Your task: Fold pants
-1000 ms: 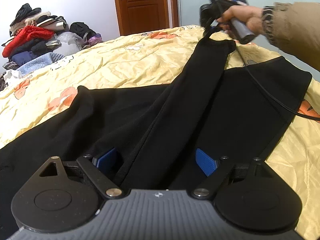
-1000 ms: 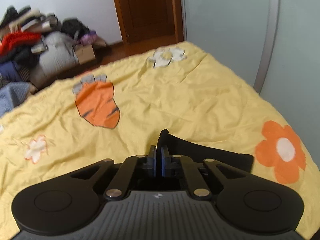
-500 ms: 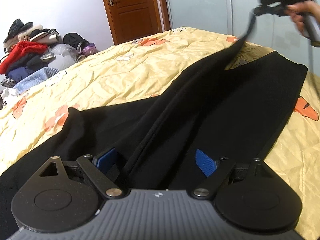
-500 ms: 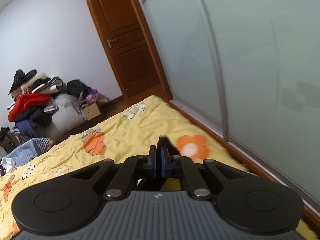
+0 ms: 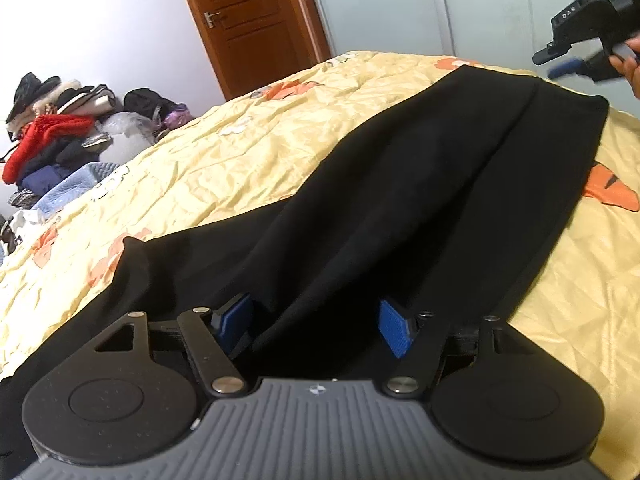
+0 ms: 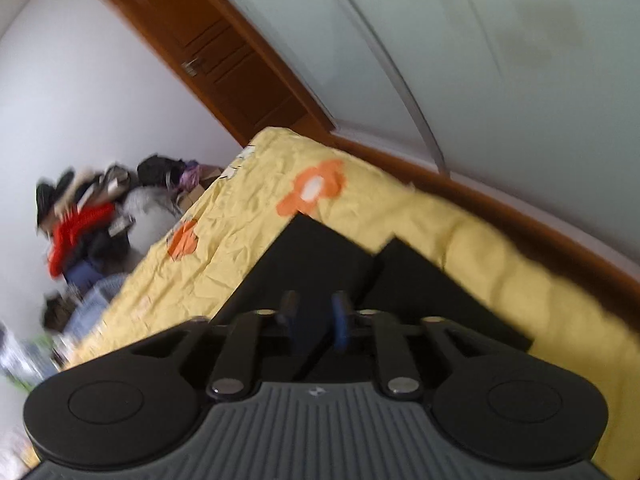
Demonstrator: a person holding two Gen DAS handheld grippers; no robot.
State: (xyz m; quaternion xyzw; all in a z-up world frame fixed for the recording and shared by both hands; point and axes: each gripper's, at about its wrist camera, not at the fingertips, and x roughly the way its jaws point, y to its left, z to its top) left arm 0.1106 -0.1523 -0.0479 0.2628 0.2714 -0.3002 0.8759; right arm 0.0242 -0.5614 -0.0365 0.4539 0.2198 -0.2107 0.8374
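Black fabric pants [image 5: 420, 200] lie lengthwise on a yellow flower-print bedspread [image 5: 248, 152], their two leg hems near the bed's far edge. The left tongs [image 5: 316, 324], just narrowing, straddle a cloth fold; the right tongs [image 6: 314, 320], just parting, grip nothing above the hems.

A: Soft, even daylight – no glare. The black pants [image 5: 420, 200] show little detail.
B: Sharpness?
A: Left view crisp; right view motion-blurred, tilted – fisheye bends the door [image 6: 224, 68] and edges.
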